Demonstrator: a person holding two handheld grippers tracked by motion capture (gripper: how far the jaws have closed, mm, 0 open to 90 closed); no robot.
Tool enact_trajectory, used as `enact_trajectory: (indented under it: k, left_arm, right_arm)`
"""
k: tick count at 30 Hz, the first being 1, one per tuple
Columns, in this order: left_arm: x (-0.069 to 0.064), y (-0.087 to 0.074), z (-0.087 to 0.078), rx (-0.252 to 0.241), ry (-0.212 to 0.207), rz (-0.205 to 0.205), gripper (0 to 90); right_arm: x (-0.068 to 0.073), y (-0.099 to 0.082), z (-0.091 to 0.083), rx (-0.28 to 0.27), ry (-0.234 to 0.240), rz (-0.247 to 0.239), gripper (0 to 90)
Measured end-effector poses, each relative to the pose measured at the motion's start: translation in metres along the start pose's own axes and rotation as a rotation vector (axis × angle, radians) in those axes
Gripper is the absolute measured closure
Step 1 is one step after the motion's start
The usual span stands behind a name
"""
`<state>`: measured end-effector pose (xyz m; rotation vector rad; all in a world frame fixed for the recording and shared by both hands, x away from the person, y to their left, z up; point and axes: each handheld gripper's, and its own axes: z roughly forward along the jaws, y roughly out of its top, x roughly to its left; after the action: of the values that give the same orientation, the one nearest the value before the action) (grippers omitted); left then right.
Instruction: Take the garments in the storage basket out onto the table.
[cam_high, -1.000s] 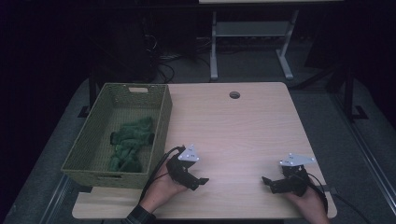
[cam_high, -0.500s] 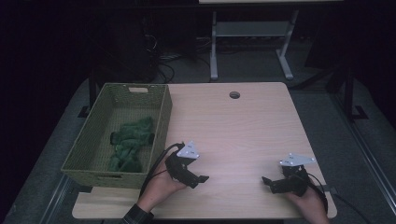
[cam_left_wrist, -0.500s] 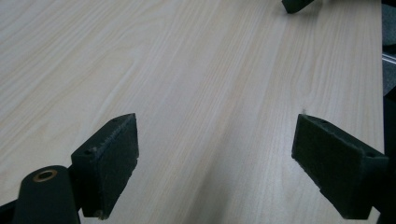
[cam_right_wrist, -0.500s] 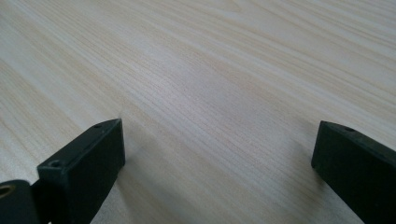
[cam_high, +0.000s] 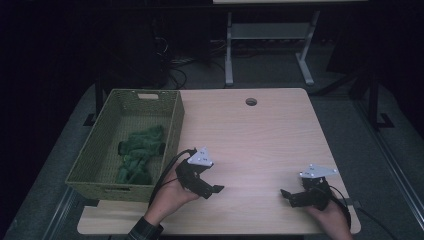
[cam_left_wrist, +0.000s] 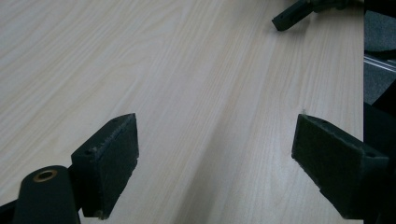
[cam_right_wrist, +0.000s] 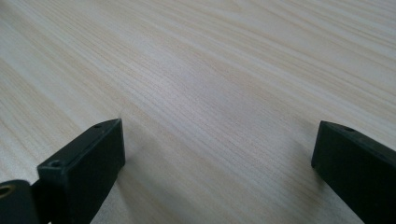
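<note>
**High view: two empty hand-held grippers low over the tabletop, green cloth in the basket**

High view, near edge: left hand-held gripper (cam_high: 212, 189) just beside the basket's near right corner, jaws wide apart, clamped on nothing, tips pointing right across the bare wood. Slightly nearer the front edge than half a second ago, turned a little more toward the other hand; otherwise hardly moved. Right hand-held gripper (cam_high: 286, 194) well apart at the near right, jaws likewise spread and empty, unchanged in place over the last second. Same story in both gripper views: open black pads over plain wood grain, nothing between them.

Outward from there: pale tabletop (cam_high: 260, 135) bare but for a round cable hole (cam_high: 251, 102) near its far edge. At the left, a woven green basket (cam_high: 176, 125) with crumpled green cloth (cam_high: 140, 152) lying inside, toward its near right part, touched by neither tool.

Judgement: with so little motion and both tools empty, probably a pause — either cloth already dropped in, or the reach into the basket not yet begun.

Count: two hand-held grippers, one basket, one heap of cloth (number of pieces impossible to tell), one hole.
</note>
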<state>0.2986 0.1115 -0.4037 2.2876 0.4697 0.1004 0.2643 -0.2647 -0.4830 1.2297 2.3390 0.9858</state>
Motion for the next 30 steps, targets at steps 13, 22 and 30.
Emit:
enact_trajectory:
  k: [13, 22, 30]
  left_arm:
    - [0.003, 0.013, -0.012, -0.009, -0.004, 0.002, 14.3]
    - [0.011, 0.025, -0.024, -0.016, -0.011, 0.015, 14.2]
    - [0.018, 0.033, -0.033, -0.012, -0.022, 0.026, 14.2]
  right_arm:
    - [0.0, 0.0, 0.0, 0.0, 0.0, 0.0, 2.3]
    - [0.0, 0.0, 0.0, 0.0, 0.0, -0.003, 2.3]
    - [0.0, 0.0, 0.0, -0.001, 0.0, -0.002, 2.2]
